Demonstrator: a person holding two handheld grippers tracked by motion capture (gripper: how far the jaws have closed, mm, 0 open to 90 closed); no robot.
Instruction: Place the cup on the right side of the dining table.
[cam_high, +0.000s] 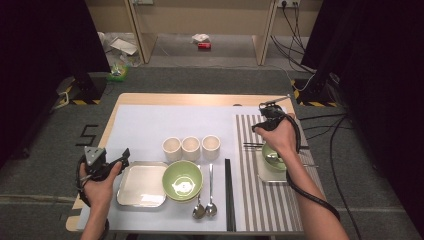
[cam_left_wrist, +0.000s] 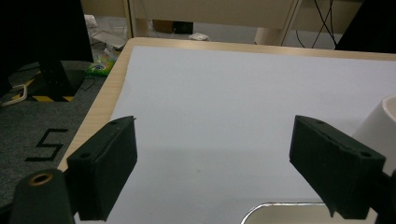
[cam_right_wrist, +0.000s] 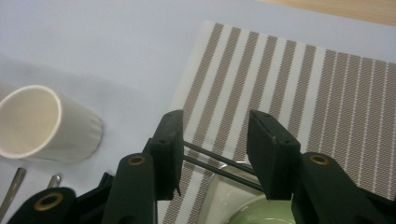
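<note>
Your right tongs, spread wide at the bottom of the frame, straddle the thin, stiff, slippery black chopsticks; pinch them mid-length.

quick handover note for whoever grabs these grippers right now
Left gripper: open, idle over the blue mat, beside the steel tray.
Right gripper: open, jaws either side of the black chopsticks on the striped mat; whether the pads press them can't be told.
Done, it seems: green bowl on a tray on the striped mat.
Left: second bowl, three cups, two spoons, other chopsticks remain on the blue mat.
</note>
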